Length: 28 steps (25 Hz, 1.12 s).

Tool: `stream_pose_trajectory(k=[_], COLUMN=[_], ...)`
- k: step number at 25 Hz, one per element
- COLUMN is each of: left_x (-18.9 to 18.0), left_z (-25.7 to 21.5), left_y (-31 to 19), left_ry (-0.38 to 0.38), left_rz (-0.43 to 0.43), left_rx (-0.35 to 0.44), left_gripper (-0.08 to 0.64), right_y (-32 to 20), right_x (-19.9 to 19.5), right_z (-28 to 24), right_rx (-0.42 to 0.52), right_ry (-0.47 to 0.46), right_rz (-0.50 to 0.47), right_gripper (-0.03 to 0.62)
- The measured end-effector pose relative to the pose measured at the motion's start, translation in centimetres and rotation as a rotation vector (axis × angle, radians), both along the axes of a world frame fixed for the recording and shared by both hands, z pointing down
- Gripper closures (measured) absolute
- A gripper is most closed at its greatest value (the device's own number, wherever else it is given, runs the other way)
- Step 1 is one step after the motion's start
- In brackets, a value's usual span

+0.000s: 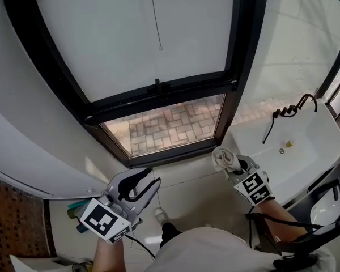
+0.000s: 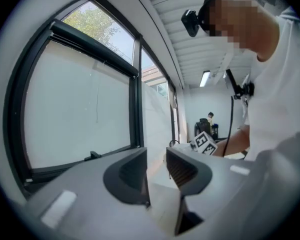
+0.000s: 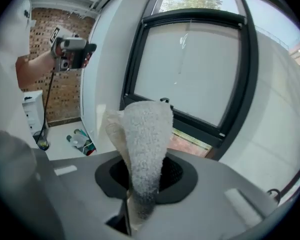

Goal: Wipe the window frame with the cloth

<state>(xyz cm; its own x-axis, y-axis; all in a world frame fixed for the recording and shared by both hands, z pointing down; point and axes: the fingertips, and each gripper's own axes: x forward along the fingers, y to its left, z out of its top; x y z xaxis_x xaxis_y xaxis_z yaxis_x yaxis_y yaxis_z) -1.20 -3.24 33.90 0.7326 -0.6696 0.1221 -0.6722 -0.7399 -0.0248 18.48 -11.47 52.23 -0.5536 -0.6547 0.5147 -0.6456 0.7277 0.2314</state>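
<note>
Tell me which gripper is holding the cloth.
The right gripper, shut on the white cloth; the left gripper is open, with nothing between its fingers.

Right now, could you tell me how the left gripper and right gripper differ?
The left gripper is open and empty; the right gripper is shut on the cloth. The left gripper shows below the window frame, the right gripper beside its lower right corner. Both carry a marker cube.

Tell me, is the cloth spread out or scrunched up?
Scrunched up: the cloth stands in a folded wad, pinched in the right gripper.
</note>
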Motion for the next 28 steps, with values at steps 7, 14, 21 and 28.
stream_pose_trajectory(k=[7, 14, 21, 28], left_x=[2.7, 6.2, 8.5, 7.2], left_z=[2.7, 2.1, 1.1, 0.9], left_y=[4.6, 6.1, 7.6, 9.1], left_ry=[0.023, -0.003, 0.009, 0.003], left_rz=[-0.164, -0.123, -0.1, -0.148], left_rx=[-0.038, -0.04, -0.004, 0.004], left_gripper=[0.42, 0.42, 0.422, 0.422], right_y=[5.4, 9.5, 11.2, 11.4], right_x=[9.7, 13.7, 14.2, 13.9], right_z=[-6.9, -13.4, -15.1, -15.3], right_rx=[0.067, 0.177, 0.219, 0.219], right_ry=[-0.252, -0.375, -0.381, -0.379], right_rz=[0.078, 0.09, 0.053, 0.035], right_gripper=[0.518, 0.517, 0.517, 0.517])
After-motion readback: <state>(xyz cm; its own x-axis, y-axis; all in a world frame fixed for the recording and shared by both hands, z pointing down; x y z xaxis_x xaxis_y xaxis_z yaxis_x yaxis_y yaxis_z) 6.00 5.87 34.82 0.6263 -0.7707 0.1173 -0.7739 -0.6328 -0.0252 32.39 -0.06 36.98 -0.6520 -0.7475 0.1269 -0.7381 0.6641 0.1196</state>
